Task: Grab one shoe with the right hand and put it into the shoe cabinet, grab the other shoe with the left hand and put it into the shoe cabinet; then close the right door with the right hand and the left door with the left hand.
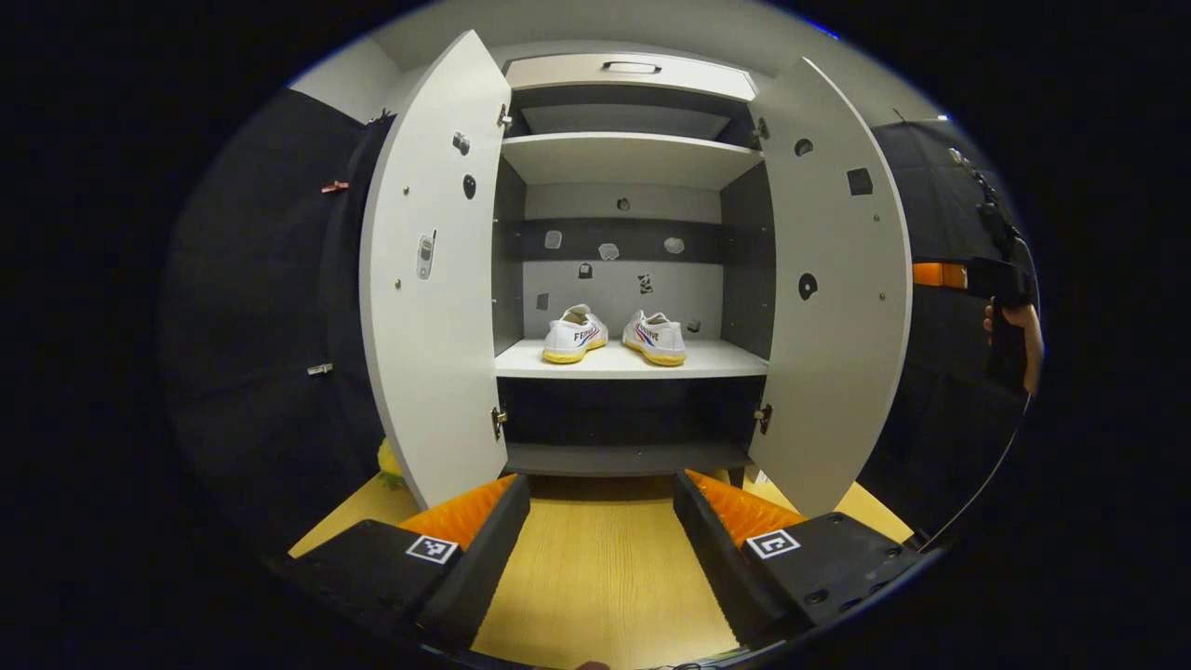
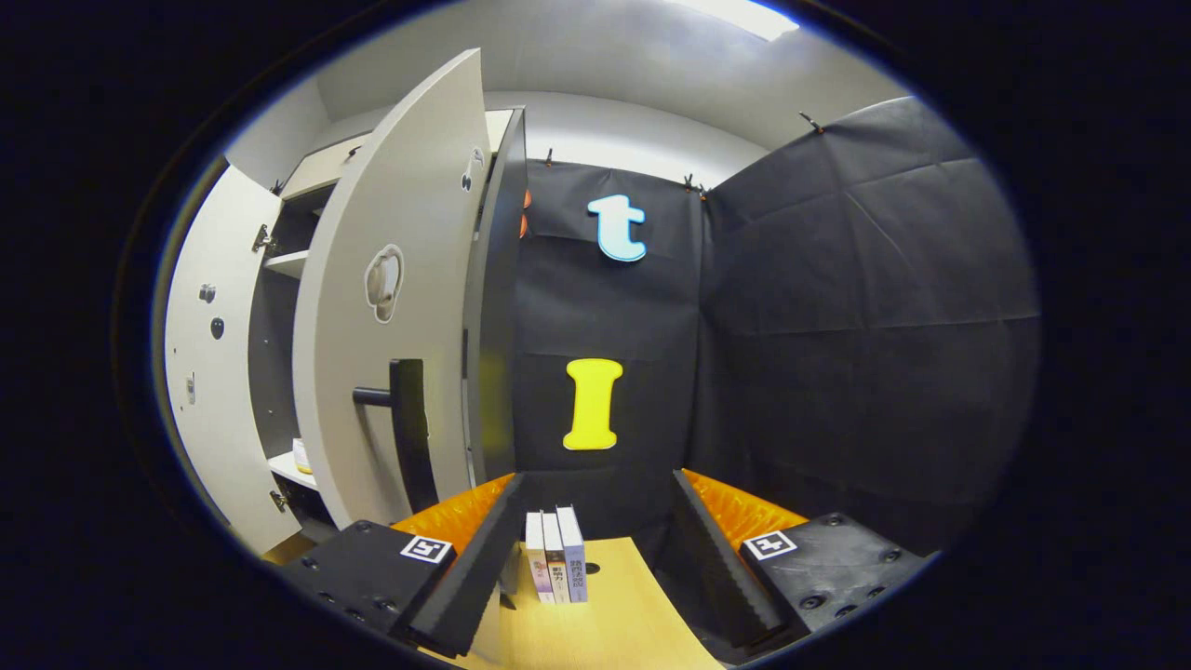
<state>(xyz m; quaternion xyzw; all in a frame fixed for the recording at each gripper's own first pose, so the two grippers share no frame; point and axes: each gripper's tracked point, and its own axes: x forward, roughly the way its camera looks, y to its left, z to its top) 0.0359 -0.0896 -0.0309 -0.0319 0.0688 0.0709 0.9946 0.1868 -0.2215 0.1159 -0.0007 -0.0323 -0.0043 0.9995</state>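
Wood-toned flooring (image 1: 600, 568) runs from the lower centre of the left gripper view up to the shoe cabinet (image 1: 628, 158), which stands centre frame with both doors swung wide. Left door (image 1: 437, 307) occupies the centre left, right door (image 1: 837, 307) the centre right. Two white shoes with yellow soles sit side by side on the middle shelf (image 1: 633, 361): left shoe (image 1: 576, 334) carries side lettering too small to read; right shoe (image 1: 655, 337) bears coloured stripes. Left gripper (image 1: 600, 489), bottom centre, has its jaws apart and empty.

In the right gripper view, the right gripper (image 2: 595, 489) likewise stands with jaws apart and empty. The door's dark handle (image 2: 407, 428) lies at lower left. Three upright books (image 2: 556, 556) stand at bottom centre; spine text illegible.
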